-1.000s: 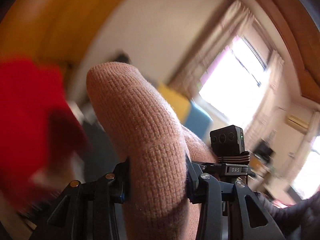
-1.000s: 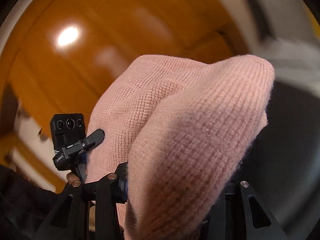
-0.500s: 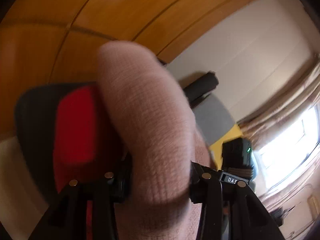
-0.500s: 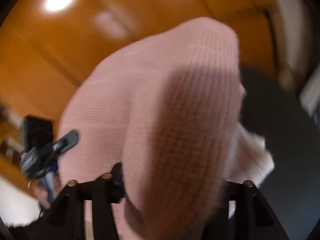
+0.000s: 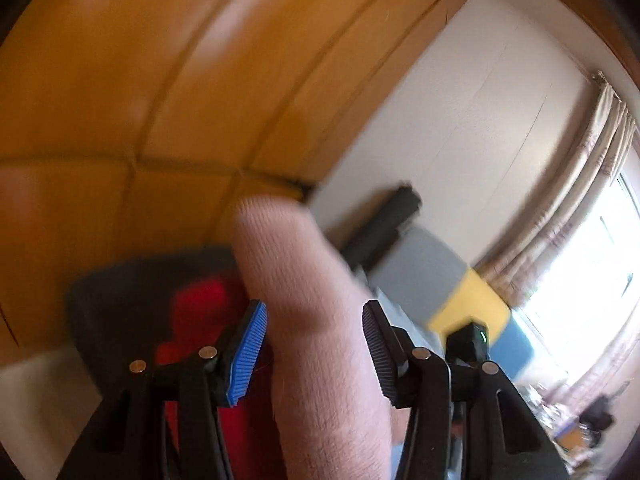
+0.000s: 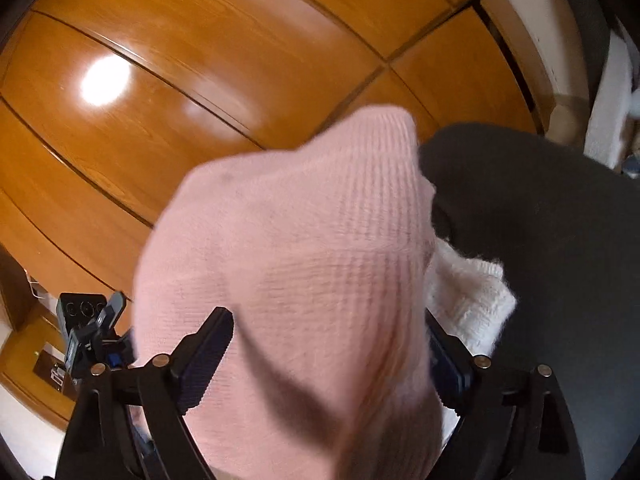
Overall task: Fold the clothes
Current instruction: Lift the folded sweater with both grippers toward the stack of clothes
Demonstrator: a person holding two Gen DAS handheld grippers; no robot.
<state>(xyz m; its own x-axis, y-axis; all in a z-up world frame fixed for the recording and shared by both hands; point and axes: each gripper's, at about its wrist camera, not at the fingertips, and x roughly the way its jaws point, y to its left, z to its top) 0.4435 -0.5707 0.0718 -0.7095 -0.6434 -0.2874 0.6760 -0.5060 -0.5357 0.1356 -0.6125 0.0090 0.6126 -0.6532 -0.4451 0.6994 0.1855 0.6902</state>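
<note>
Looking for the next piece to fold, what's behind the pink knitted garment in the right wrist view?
Behind the pink knitted garment lies a white fluffy knit against dark grey fabric; the pink covers most of it.

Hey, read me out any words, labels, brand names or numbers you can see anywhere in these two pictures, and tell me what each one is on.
None can be read.
The pink sweater, the red garment and the white knit show no label or print.
The other gripper's black camera block shows lenses only; any marking is too small and blurred to make out.

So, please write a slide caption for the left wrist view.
Left tool opening around the pink knit garment, above red clothing.
</note>
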